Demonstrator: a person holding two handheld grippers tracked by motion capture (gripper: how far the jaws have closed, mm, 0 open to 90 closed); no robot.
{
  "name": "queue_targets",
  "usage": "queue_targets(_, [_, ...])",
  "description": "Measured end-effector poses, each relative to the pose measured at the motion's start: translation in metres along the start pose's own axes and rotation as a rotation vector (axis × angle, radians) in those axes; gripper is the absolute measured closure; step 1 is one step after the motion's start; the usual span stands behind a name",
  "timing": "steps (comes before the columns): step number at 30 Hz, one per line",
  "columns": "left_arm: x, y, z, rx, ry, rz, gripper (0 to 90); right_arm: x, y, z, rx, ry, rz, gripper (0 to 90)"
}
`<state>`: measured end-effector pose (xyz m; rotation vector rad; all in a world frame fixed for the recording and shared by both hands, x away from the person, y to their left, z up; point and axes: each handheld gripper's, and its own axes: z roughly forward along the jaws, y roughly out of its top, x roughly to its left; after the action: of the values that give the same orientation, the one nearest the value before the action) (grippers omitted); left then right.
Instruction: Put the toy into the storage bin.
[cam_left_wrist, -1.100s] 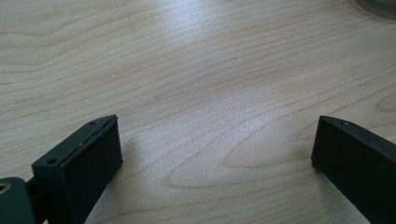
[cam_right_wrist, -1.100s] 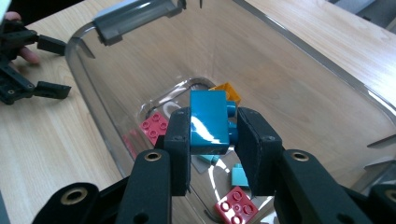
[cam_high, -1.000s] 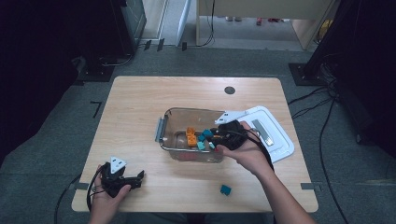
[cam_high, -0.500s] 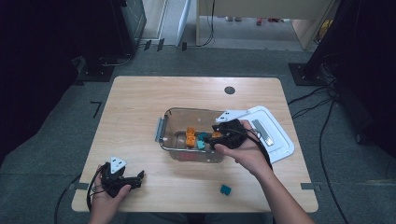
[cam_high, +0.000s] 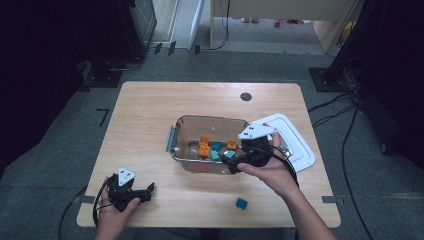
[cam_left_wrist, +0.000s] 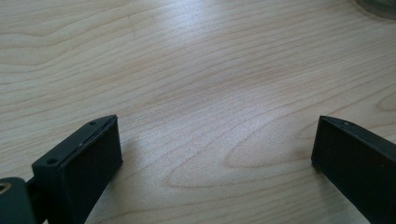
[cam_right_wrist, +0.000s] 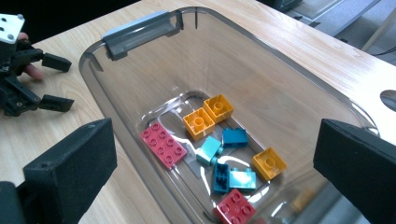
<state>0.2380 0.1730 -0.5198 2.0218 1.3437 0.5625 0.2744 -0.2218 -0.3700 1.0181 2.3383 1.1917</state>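
1. The right gripper (cam_high: 239, 163) hangs over the near right rim of the clear, smoke-tinted plastic tub (cam_right_wrist: 261, 60). Its jaws have just been opening and stand wide apart with nothing between them.
2. The tub sits directly ahead of and below this gripper, on the light wooden table (cam_high: 150, 115). A grey latch handle (cam_right_wrist: 140, 32) is on its far end, as seen in the right gripper view.
3. Contents of the tub, counted in the right gripper view: three orange bricks, four teal bricks and two red bricks, all loose on the floor.
4. Detail: the long red eight-stud brick (cam_right_wrist: 163, 145) lies nearest the gripper's left jaw. The joined orange pair (cam_right_wrist: 208, 116) lies beyond it, and the single orange brick (cam_right_wrist: 269, 163) lies toward the right jaw.
5. The small red brick (cam_right_wrist: 235, 205) lies closest below the gripper.
6. One further teal brick (cam_high: 241, 203) lies on the table outside the tub, on the near side of the right gripper.
7. The white plastic lid (cam_high: 295, 145) lies flat on the table just behind the right gripper.
8. The left gripper (cam_high: 145, 192) rests at the near left table edge, well apart from the tub, jaws spread wide and empty.
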Motion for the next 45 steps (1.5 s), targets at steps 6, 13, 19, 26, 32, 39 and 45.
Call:
queue_targets(6, [0.0, 0.0, 0.0, 0.001, 0.0, 0.001, 1.5, 0.002, -0.01, -0.016, -0.02, -0.012, 0.0, 0.0])
queue_targets(13, [0.0, 0.0, 0.0, 0.001, 0.0, 0.0, 1.5, 0.007, -0.025, -0.035, -0.043, -0.022, -0.019, 0.0])
queue_targets(19, [0.0, 0.0, 0.0, 0.001, 0.0, 0.001, 1.5, 0.012, -0.041, -0.048, -0.055, -0.032, -0.029, 0.0])
queue_targets(26, [0.0, 0.0, 0.0, 0.0, 0.001, 0.001, 1.5, 0.018, -0.061, -0.057, -0.054, -0.034, -0.033, 0.0])
queue_targets(32, [0.0, 0.0, 0.0, -0.001, 0.001, 0.0, 1.5, 0.021, -0.076, -0.059, -0.057, -0.031, -0.022, 0.0])
queue_targets(39, [0.0, 0.0, 0.0, 0.0, 0.001, 0.001, 1.5, 0.023, -0.091, -0.061, -0.067, -0.023, -0.018, 3.9])
queue_targets(45, [0.0, 0.0, 0.0, 0.0, 0.001, 0.001, 1.5, 0.027, -0.107, -0.057, -0.066, -0.018, -0.02, 9.5])
